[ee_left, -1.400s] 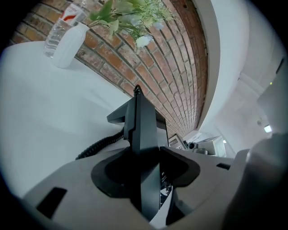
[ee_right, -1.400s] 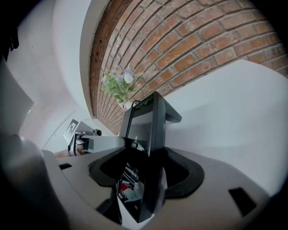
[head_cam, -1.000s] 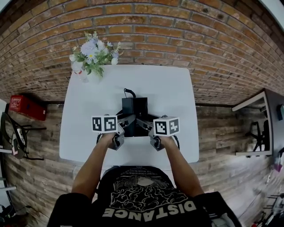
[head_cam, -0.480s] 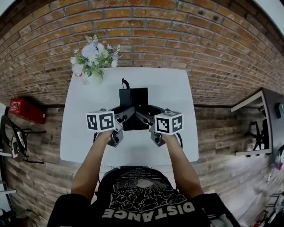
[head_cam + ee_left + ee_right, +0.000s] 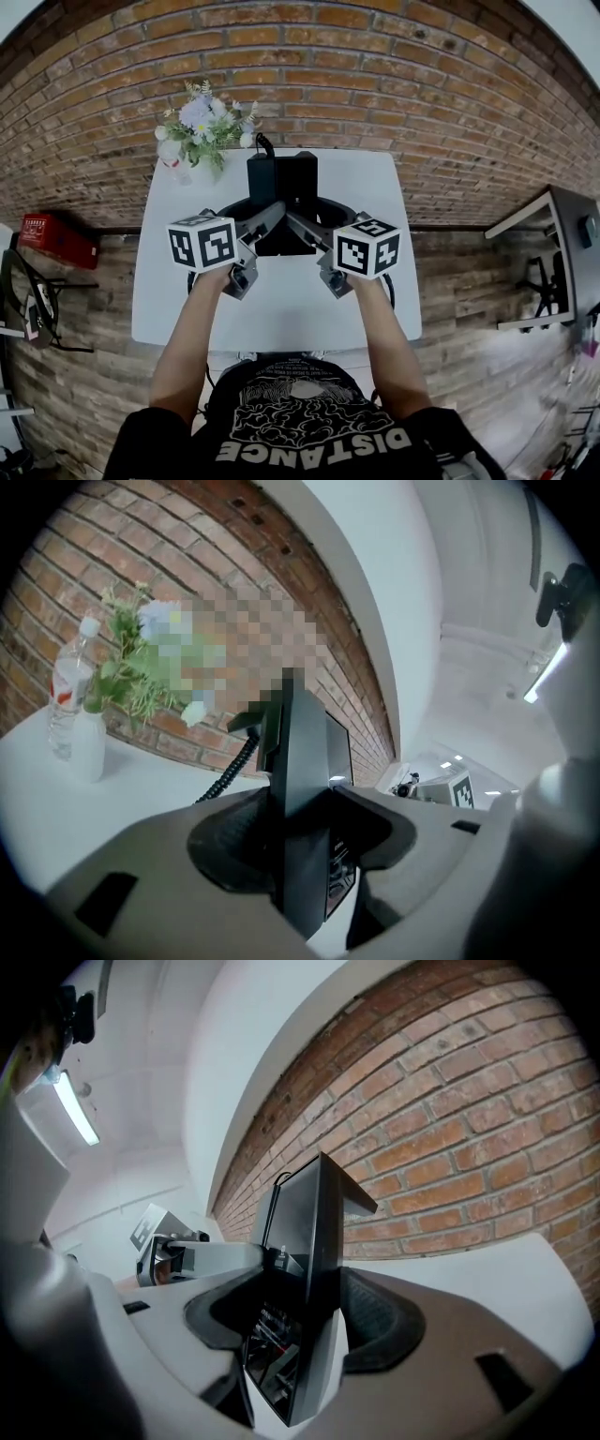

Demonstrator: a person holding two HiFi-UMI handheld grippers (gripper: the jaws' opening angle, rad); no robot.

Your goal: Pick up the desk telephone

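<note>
Both L gripper [image 5: 267,217] & R gripper [image 5: 302,222] clamped on desk telephone [image 5: 281,183]; vase [image 5: 201,171] holds flowers [image 5: 204,122]

head: steeply down, far | gripper views: close, opposite sides | shared: telephone [image 5: 281,183]

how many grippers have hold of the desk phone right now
2. The left gripper has its jaws shut on the left side of the desk telephone, and the right gripper has its jaws shut on the right side. No other gripper is in view.
</note>
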